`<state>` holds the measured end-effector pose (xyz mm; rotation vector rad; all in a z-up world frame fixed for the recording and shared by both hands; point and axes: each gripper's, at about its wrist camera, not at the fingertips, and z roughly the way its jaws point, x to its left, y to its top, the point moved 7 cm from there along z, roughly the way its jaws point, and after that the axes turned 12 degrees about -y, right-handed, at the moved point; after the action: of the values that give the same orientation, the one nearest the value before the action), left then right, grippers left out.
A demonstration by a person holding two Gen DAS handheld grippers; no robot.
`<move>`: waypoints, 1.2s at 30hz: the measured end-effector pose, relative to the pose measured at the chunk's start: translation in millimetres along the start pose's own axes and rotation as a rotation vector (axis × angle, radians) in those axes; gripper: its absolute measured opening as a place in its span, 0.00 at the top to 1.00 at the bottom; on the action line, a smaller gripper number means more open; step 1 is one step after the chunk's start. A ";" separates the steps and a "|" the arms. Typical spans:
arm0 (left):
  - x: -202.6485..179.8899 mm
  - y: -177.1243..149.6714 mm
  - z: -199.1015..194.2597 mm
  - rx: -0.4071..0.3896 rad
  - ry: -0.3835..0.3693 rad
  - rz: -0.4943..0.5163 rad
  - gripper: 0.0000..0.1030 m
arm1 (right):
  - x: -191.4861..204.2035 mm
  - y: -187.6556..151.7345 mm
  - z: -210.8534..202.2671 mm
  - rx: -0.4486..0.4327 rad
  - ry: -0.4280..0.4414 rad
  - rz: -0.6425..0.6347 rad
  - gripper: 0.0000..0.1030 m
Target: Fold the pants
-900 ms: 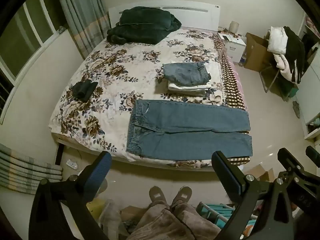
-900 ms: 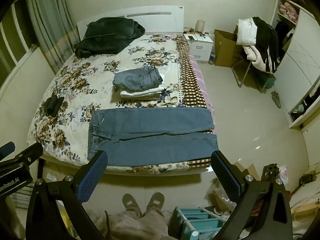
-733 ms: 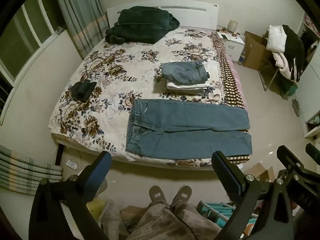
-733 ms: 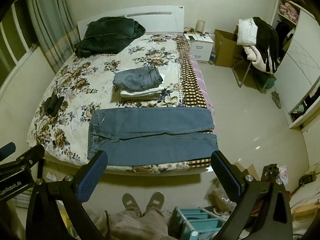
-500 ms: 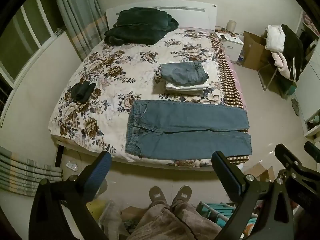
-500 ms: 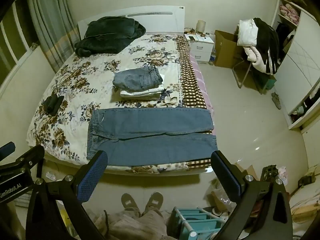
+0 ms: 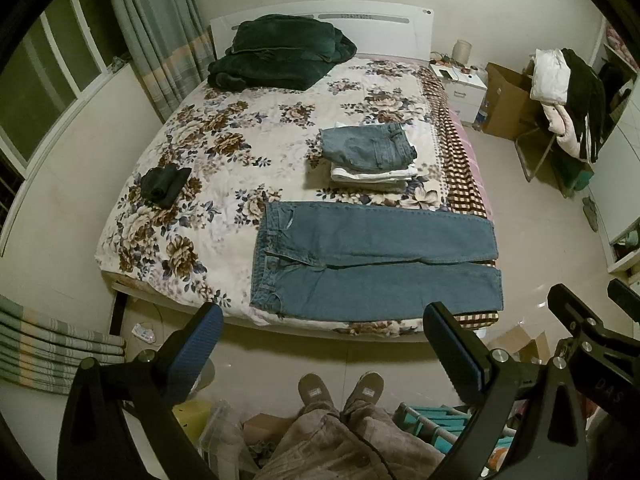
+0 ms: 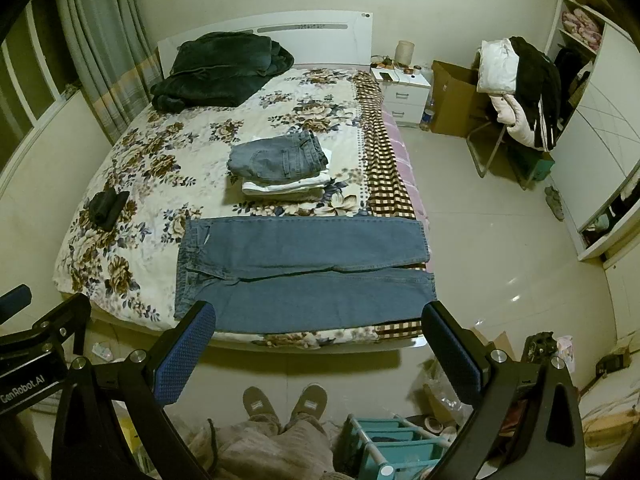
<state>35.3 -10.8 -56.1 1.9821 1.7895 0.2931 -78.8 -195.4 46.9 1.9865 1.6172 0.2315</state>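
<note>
Floral bedspread (image 7: 224, 148) carries flat blue jeans (image 7: 372, 260); left gripper (image 7: 320, 344) and right gripper (image 8: 320, 344), both wide open and empty, should pinch the near leg's edge evenly.

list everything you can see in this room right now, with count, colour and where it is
unfolded blue denim jeans: 1, blue, flat along the bed's near edge
stack of folded clothes: 1, folded blue jeans on white items, behind the flat jeans
small dark folded garment: 1, black, bed's left side
dark green bundled blanket: 1, by the headboard
floral-cover bed: 1, cream and brown
white nightstand: 1, right of the headboard
brown cardboard box: 1, beside the nightstand
chair piled with clothes: 1, white and black, far right
person's feet in grey slippers: 2, on the floor
left gripper: 1, black, blue pads, open
right gripper: 1, same, open
</note>
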 end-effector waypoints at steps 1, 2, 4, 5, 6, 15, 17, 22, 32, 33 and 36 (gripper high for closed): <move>-3.2 0.3 -0.4 0.000 -0.001 -0.002 0.01 | 0.1 0.0 -0.1 0.001 0.001 0.000 0.00; -2.2 -0.3 -0.1 0.000 0.002 0.002 0.01 | 0.0 0.4 -0.1 0.000 0.001 0.001 0.00; -5.0 2.0 0.8 0.000 0.001 0.001 0.01 | 0.7 1.3 0.4 0.000 0.000 -0.001 0.00; -7.7 3.4 0.8 -0.001 0.001 -0.002 0.01 | 0.6 1.6 0.3 -0.001 0.000 0.000 0.00; -6.0 2.3 0.9 -0.001 0.003 0.001 0.01 | 0.9 2.0 0.8 -0.002 -0.002 0.001 0.00; -5.5 1.9 0.7 -0.001 0.001 0.005 0.01 | 2.6 4.8 3.5 0.000 -0.002 0.000 0.00; -7.6 2.7 0.8 0.000 -0.002 0.004 0.01 | 2.6 5.2 4.6 0.002 -0.002 0.001 0.00; -7.5 4.3 2.3 0.000 -0.002 0.003 0.01 | 2.6 6.1 6.2 0.002 -0.004 0.000 0.00; -13.0 31.5 13.7 0.004 -0.008 0.009 0.01 | 4.0 6.6 13.5 0.006 -0.007 0.008 0.00; -13.6 32.3 14.4 0.004 -0.008 0.010 0.01 | 3.6 7.4 12.6 0.005 -0.007 0.005 0.00; -17.1 35.9 17.0 0.005 -0.009 0.015 0.01 | 4.1 7.1 13.5 0.006 -0.006 0.007 0.00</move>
<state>72.3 -32.8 -51.9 1.9982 1.7718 0.2838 -65.4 -196.6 38.6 1.9961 1.6091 0.2236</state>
